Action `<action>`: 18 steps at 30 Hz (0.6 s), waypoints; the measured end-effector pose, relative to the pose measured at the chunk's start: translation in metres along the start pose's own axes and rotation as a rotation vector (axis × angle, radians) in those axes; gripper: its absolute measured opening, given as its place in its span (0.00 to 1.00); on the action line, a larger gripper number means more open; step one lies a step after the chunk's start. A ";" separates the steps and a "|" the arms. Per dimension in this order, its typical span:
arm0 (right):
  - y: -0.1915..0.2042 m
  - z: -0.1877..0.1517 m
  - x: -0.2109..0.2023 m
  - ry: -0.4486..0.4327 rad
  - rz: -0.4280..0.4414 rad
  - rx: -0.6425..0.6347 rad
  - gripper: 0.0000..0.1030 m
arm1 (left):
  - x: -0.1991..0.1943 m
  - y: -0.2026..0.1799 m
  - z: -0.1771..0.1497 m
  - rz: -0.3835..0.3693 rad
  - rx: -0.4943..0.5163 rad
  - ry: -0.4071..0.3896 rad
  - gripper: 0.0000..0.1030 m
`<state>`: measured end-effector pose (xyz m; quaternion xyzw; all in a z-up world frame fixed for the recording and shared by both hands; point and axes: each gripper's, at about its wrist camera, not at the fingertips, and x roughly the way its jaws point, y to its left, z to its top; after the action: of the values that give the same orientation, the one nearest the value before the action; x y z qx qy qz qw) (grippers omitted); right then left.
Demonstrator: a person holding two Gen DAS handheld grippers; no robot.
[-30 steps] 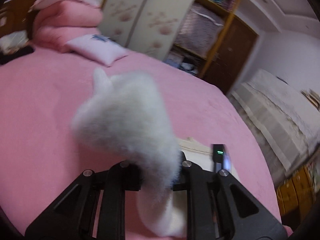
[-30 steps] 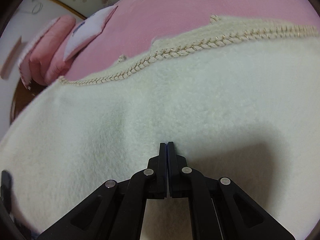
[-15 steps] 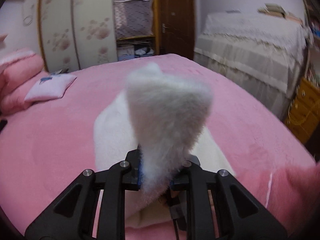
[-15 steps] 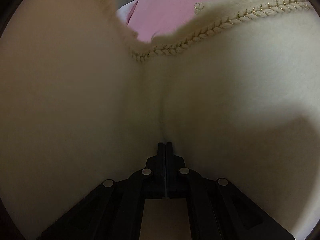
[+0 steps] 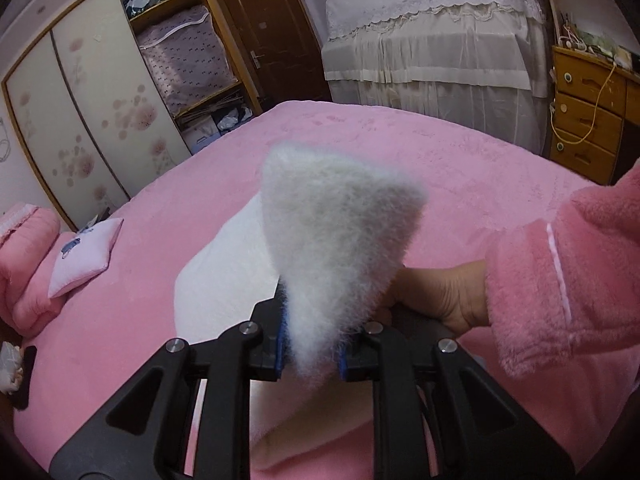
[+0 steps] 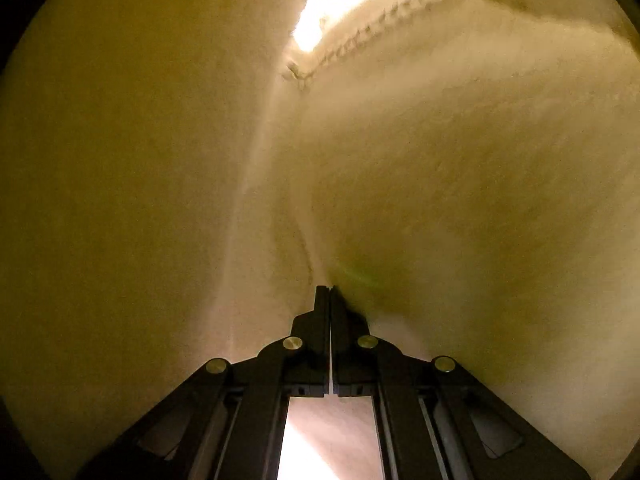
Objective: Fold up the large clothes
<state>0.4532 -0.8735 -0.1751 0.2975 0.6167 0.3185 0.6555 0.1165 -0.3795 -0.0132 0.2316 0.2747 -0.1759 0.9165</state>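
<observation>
The left gripper (image 5: 310, 350) is clamped on a fluffy corner of the white fleece garment (image 5: 332, 248), and the pinched tuft stands up past its jaws, so the cloth hangs from this one grip and can be carried across as a flap. Just to the right of that tuft, a hand (image 5: 440, 294) in a pink plush sleeve (image 5: 560, 280) holds the other tool's handle, close enough that both ends of the fold stay under control. The right gripper (image 6: 329, 292) has its jaws pressed together with nothing visibly between them; it seems tucked into a crease of the garment, which wraps almost all round its camera, probably to pin the fold line while the flap comes over. Beyond the tuft, the rest of the garment lies flat on the pink bed (image 5: 460, 160). Farther left of the tuft sits a small pillow (image 5: 86, 254), and behind the bed stands the wardrobe (image 5: 100, 92).
</observation>
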 end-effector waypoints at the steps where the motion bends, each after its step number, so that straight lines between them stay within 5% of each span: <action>1: 0.001 0.002 -0.008 -0.006 -0.023 -0.014 0.00 | 0.008 0.009 0.004 0.003 -0.001 -0.002 0.15; 8: -0.006 0.025 -0.080 -0.213 -0.227 -0.019 0.00 | 0.047 0.029 0.021 0.016 0.000 0.040 0.15; 18: -0.027 0.036 -0.160 -0.299 -0.438 -0.033 0.00 | 0.120 0.000 -0.024 -0.089 -0.021 0.196 0.23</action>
<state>0.4851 -1.0153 -0.0952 0.1900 0.5575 0.1317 0.7974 0.2011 -0.3908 -0.1011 0.2258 0.3748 -0.1902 0.8789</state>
